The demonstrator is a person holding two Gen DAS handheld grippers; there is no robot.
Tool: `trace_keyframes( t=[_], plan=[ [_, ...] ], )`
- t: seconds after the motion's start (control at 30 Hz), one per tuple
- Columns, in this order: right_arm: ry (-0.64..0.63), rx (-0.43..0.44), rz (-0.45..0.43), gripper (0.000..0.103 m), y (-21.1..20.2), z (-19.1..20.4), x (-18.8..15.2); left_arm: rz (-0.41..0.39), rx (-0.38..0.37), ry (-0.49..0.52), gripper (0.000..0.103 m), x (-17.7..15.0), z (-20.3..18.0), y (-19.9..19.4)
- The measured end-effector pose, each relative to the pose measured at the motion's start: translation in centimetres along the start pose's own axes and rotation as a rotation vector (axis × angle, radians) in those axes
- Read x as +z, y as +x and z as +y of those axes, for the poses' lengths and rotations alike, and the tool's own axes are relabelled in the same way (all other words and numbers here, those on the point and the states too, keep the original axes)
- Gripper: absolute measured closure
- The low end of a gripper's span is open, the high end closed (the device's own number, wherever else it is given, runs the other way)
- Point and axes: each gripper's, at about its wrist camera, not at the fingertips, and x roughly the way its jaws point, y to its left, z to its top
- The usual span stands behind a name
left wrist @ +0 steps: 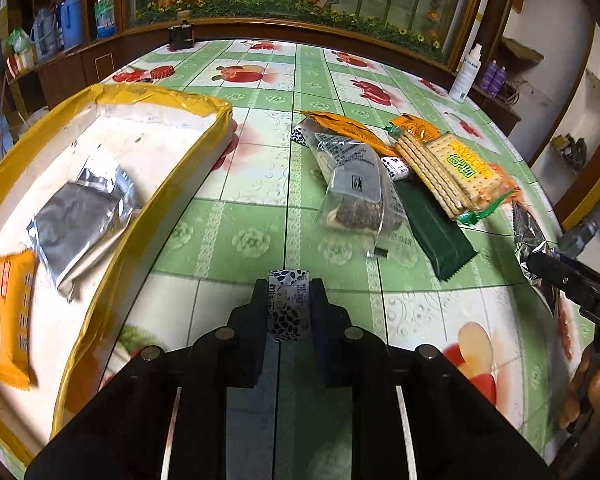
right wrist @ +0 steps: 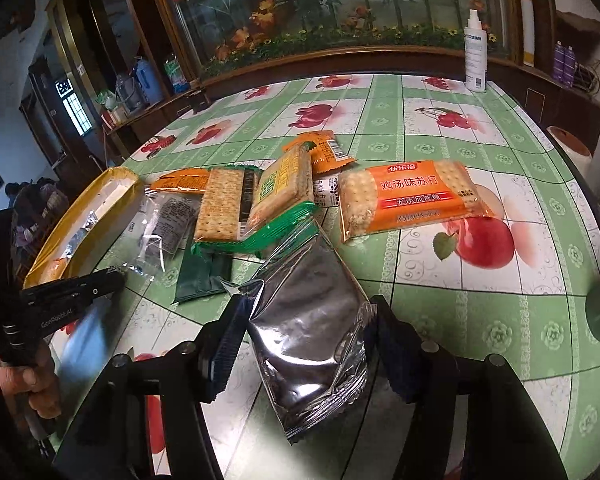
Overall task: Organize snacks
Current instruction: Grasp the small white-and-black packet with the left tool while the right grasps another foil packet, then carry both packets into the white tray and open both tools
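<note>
Left wrist view: the left gripper (left wrist: pixel 288 300) is closed on a small black-and-white patterned packet (left wrist: pixel 289 304), pinched between both fingers above the table (left wrist: pixel 228 232). To the left stands a white tray (left wrist: pixel 112 148) with a yellow taped rim. It holds a silver pouch (left wrist: pixel 80 224) near its middle and an orange packet (left wrist: pixel 4 316) at its near end. Ahead and to the right lies the snack pile: a clear bag (left wrist: pixel 356 188) with dark contents, a dark green bar (left wrist: pixel 436 232) just beside it, and a cracker pack (left wrist: pixel 452 172) lying partly over the bar's far end. An orange wrapper (left wrist: pixel 348 128) lies behind the clear bag. The right gripper (left wrist: pixel 540 264) enters at the right edge, its tip against a silver bag (left wrist: pixel 532 232).

Right wrist view: the right gripper (right wrist: pixel 304 320) stands about half open, with the silver bag (right wrist: pixel 312 328) between its fingers and both pads against the bag's sides. The bag's far end tilts up toward the pile. Beyond it lie green-edged cracker packs (right wrist: pixel 260 204), the green bar (right wrist: pixel 204 272), and an orange soda-cracker pack (right wrist: pixel 408 196) lying apart to the right. The tray (right wrist: pixel 84 216) is at the left, beyond the left gripper (right wrist: pixel 112 280). A hand (right wrist: pixel 36 384) holds that gripper's handle. A white spray bottle (right wrist: pixel 475 56) stands at the table's far edge.
</note>
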Motion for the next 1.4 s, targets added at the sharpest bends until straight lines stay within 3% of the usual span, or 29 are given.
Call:
trace_keyframes(
  t=[0.27,0.6,1.07,1.4],
  plan=[
    [-0.025,0.07,-0.045,0.04,-3.2,2.9,-0.7,-0.074,-0.031,-0.028,0.087,-1.3,1.1,-4.7],
    [-0.125,0.179,-0.059,0.04,-3.4,9.4,0.0,-0.143,0.059,-0.062,0.086,-1.5,3.4,-8.8],
    [-0.195,0.305,-0.016,0.04,-0.5,15.8,1.1,-0.161,0.138,-0.155,0.086,-2.0,8.1,-9.6],
    [-0.277,0.412,0.016,0.04,3.7,22.9,3.9,-0.133,0.172,-0.242,0.086,-1.4,12.8,-8.8]
  ],
)
